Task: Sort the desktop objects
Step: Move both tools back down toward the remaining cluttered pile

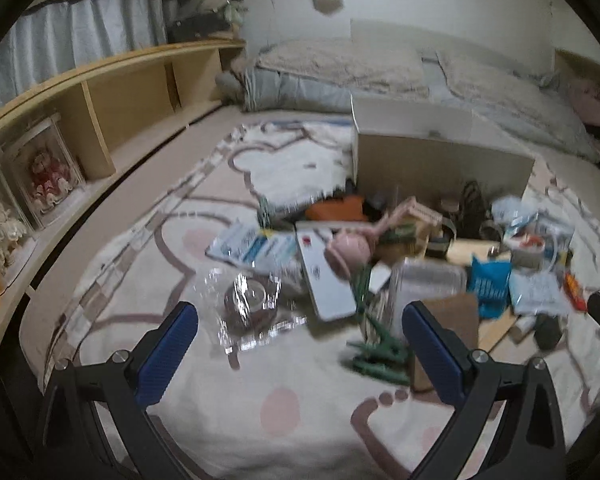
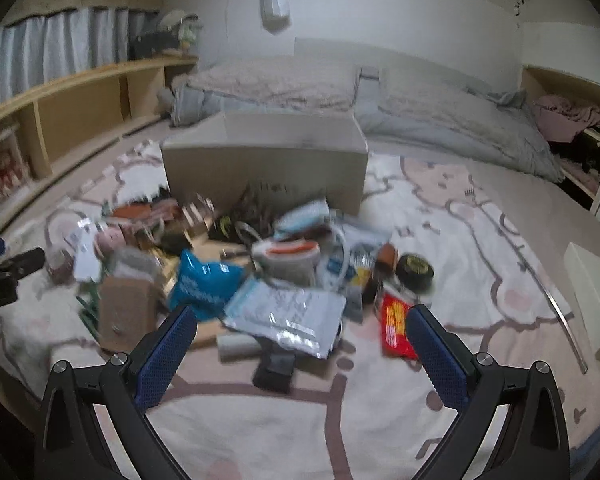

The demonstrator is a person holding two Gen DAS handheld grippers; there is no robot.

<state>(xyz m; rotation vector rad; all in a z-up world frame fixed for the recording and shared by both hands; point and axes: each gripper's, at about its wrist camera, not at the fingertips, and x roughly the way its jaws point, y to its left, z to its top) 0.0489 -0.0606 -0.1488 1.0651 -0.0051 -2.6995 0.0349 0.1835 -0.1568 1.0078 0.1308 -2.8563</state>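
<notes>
A heap of small objects lies on a patterned blanket in front of an open cardboard box (image 1: 440,160) (image 2: 264,160). In the left wrist view my left gripper (image 1: 300,320) is open and empty, above a clear plastic wrapper (image 1: 252,304), green clips (image 1: 380,354) and a white card (image 1: 324,276). In the right wrist view my right gripper (image 2: 300,322) is open and empty, above a silvery bag (image 2: 288,312), a blue bag (image 2: 204,280), a red packet (image 2: 396,328) and a black tape roll (image 2: 414,270). Both views are blurred.
A wooden shelf (image 1: 100,92) runs along the left. Grey bedding (image 2: 420,120) lies behind the box. A brown cardboard piece (image 2: 124,312) stands at the heap's left. A white box (image 2: 596,296) sits at the far right. The left gripper shows at the right view's left edge (image 2: 4,272).
</notes>
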